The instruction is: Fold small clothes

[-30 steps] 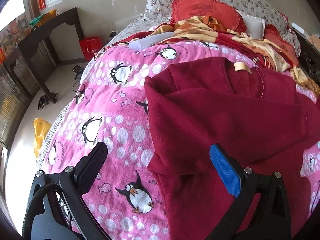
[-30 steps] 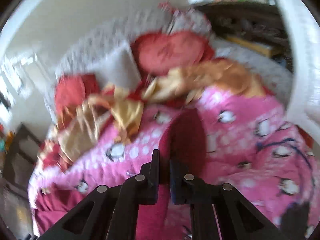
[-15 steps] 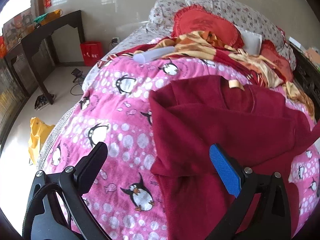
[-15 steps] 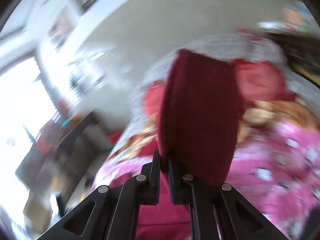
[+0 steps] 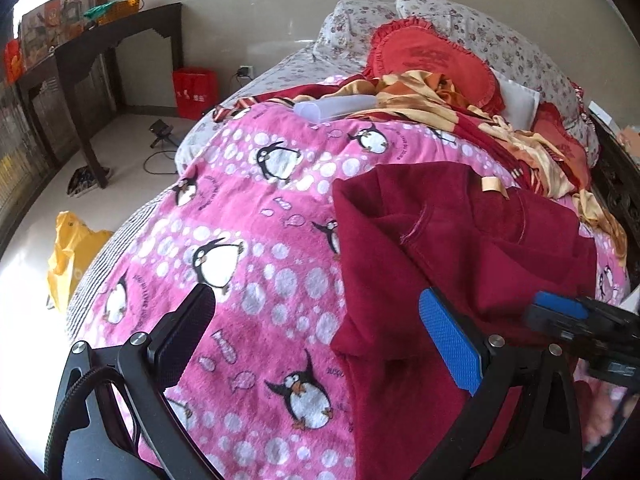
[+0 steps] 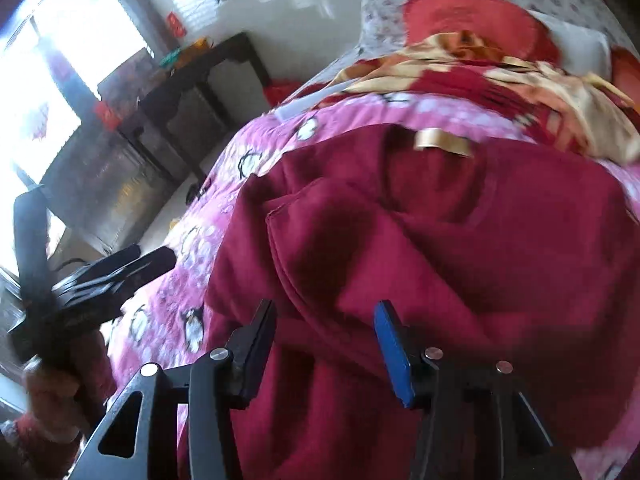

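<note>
My right wrist view is smeared with motion blur, so the left gripper [image 6: 100,280] off to my left and the hand [image 6: 48,392] holding it show only as dark and pinkish shapes. Ahead of my left gripper [image 5: 320,340], the maroon garment [image 5: 460,240] runs under the blue finger [image 5: 448,344] and off the bottom edge. The right gripper [image 5: 576,320] is cut off at the frame's right edge.

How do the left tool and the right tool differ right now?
The left tool is spread wide, while the right tool has a narrower gap. The left tool straddles the edge of the dark red sweater, partly over the pink penguin blanket; the right tool sits wholly over the sweater. Both are open and hold nothing.
</note>
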Action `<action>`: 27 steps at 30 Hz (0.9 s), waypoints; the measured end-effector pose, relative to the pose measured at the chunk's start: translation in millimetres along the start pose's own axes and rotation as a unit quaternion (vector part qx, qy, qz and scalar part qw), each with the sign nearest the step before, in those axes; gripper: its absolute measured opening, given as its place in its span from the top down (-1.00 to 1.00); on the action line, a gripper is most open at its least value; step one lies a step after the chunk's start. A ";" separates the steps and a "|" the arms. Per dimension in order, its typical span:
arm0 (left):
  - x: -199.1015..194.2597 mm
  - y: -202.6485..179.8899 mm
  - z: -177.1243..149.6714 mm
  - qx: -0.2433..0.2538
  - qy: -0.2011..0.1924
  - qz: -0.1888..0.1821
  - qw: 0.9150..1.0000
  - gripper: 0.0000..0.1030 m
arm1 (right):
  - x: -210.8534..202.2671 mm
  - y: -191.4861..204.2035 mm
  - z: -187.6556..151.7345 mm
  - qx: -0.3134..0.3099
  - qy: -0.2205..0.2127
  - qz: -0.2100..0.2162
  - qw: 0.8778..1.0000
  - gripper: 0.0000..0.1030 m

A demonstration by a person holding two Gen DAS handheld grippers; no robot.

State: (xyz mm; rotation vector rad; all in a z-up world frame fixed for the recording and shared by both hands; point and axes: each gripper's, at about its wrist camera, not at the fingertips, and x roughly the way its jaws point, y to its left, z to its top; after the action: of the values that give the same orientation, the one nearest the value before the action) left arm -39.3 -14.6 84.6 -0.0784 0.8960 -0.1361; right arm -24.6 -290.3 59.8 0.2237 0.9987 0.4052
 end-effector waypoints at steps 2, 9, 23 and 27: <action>4.2 -5.2 3.1 0.001 -0.002 -0.011 1.000 -0.99 | -24.4 -11.7 -5.2 0.005 -0.013 -0.012 1.000 0.05; 38.3 -52.3 26.1 0.063 0.000 -0.015 0.998 -0.99 | -109.5 -93.9 -38.1 0.075 -0.066 -0.158 0.982 0.04; 82.6 -106.4 30.2 0.156 0.060 -0.066 0.984 0.46 | -60.8 -147.8 -52.6 0.133 -0.021 -0.151 0.979 0.61; 43.0 -84.8 30.5 0.127 0.035 -0.092 0.987 0.55 | -93.5 -141.1 -54.5 0.125 -0.060 -0.157 0.978 0.81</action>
State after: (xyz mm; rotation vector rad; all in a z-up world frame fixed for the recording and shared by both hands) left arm 3.9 -104.6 80.9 0.0820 0.9333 -0.4257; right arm -83.3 -457.9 51.5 0.3071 0.9459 -0.0222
